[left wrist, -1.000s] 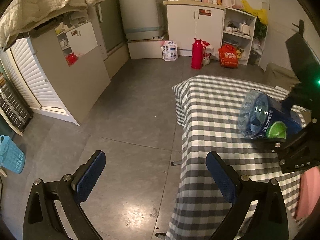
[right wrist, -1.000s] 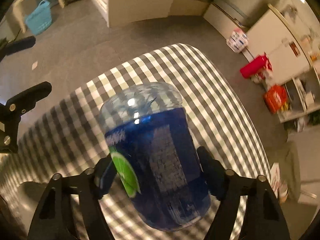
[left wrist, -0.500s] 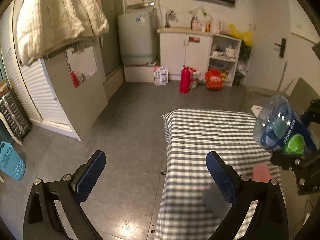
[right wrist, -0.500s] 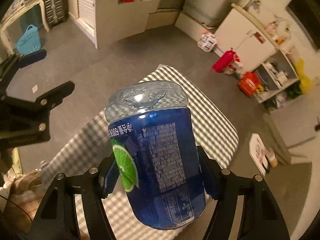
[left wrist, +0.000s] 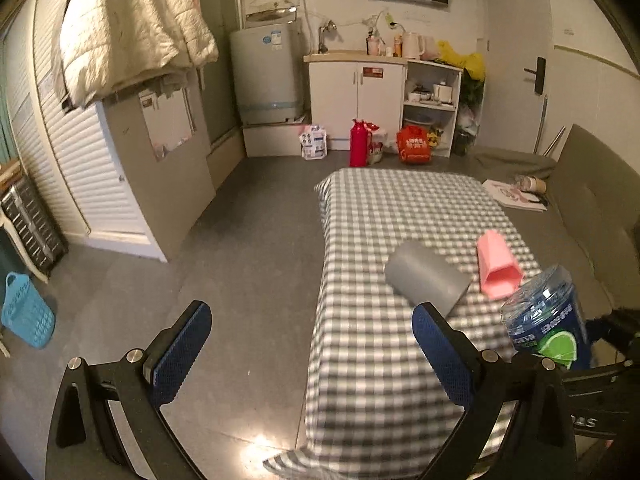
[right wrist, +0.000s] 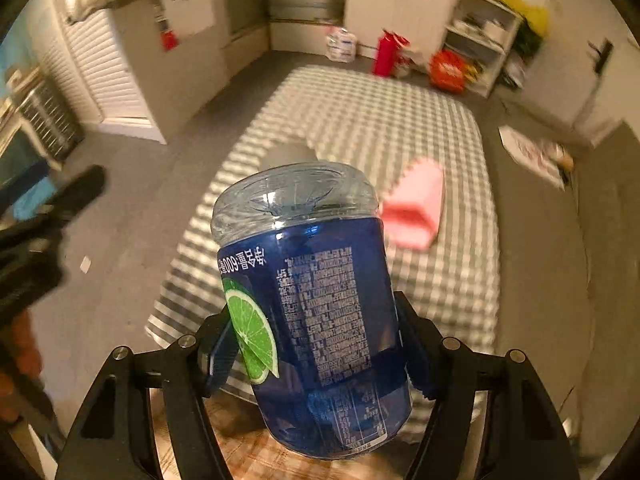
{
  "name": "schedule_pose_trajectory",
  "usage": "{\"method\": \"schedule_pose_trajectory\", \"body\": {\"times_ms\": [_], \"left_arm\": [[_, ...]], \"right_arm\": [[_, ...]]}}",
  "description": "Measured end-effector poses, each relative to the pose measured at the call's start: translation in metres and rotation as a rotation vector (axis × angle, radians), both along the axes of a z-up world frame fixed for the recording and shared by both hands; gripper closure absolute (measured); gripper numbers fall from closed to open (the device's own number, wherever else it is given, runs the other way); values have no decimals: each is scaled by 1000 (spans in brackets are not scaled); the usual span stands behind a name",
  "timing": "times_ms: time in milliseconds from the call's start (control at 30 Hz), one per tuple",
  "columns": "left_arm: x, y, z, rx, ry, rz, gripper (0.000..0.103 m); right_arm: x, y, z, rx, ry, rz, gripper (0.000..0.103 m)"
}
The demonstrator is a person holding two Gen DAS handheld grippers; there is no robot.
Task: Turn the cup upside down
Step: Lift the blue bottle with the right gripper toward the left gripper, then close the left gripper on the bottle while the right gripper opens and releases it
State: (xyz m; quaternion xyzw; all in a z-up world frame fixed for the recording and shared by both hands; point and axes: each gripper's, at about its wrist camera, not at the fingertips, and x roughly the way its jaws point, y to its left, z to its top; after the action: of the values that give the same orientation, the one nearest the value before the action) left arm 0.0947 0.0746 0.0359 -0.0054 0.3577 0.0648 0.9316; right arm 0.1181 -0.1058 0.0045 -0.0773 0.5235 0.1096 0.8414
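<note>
Gripping the clear plastic cup with the blue lime-printed label (right wrist: pixel 312 312) between its two pads, the right gripper (right wrist: pixel 316 356) held it clear of the grey-and-white checked tablecloth (right wrist: pixel 420 128). Its ribbed closed base pointed forward and up, away from the tool, and the label text read upside down. A second before, the same cup had been tipped at a slant low over the cloth; half a second before, it had been nearly straight. Since then it had settled base-up while the whole tool drew back, so that the table lay ahead of and below the fingers. The turn itself therefore looked finished, and what remained was probably to lower the cup, mouth first, onto the cloth.

The left gripper (left wrist: pixel 312 356) was spread wide with nothing between its blue pads (left wrist: pixel 182 350), out to the left of the table's near corner. From it, the held cup appeared off to the right and slightly ahead. A grey cylindrical cup (left wrist: pixel 426 280) lay on its side just beyond the left tool's right finger, and a pink faceted cup (left wrist: pixel 498 266) lay tipped over beside it, further right. Both sat ahead of the held cup, so any landing spot would want to stay short of them.
</note>
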Motion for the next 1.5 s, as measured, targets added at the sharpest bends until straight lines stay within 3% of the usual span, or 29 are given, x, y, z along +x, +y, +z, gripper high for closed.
{"method": "schedule_pose_trajectory", "body": {"times_ms": [267, 533, 567, 633, 767, 967, 1067, 1167, 1500], "left_arm": [[-11, -3, -57, -56, 117, 27, 0], [-7, -20, -73, -24, 157, -8, 0], [-6, -22, -73, -19, 161, -12, 0], [-5, -25, -74, -16, 172, -22, 0], [-3, -35, -74, -7, 197, -31, 0], [-1, -59, -61, -39, 207, -43, 0], [1, -77, -57, -67, 214, -53, 0], [7, -99, -58, -117, 238, -78, 0], [52, -158, -62, -148, 301, -144, 0]], "right_arm": [[0, -14, -63, 78, 114, -151, 34], [16, -24, -79, 114, 128, -202, 33], [16, -27, -80, 133, 124, -203, 29], [15, -33, -78, 153, 106, -206, 18], [12, -46, -57, 194, 37, -201, 12], [-7, -85, -10, 147, -123, -199, 10], [-17, -108, 0, 120, -170, -210, 10], [-23, -132, -2, 131, -174, -229, 10], [-13, -184, -29, 168, -139, -287, 10]]}}
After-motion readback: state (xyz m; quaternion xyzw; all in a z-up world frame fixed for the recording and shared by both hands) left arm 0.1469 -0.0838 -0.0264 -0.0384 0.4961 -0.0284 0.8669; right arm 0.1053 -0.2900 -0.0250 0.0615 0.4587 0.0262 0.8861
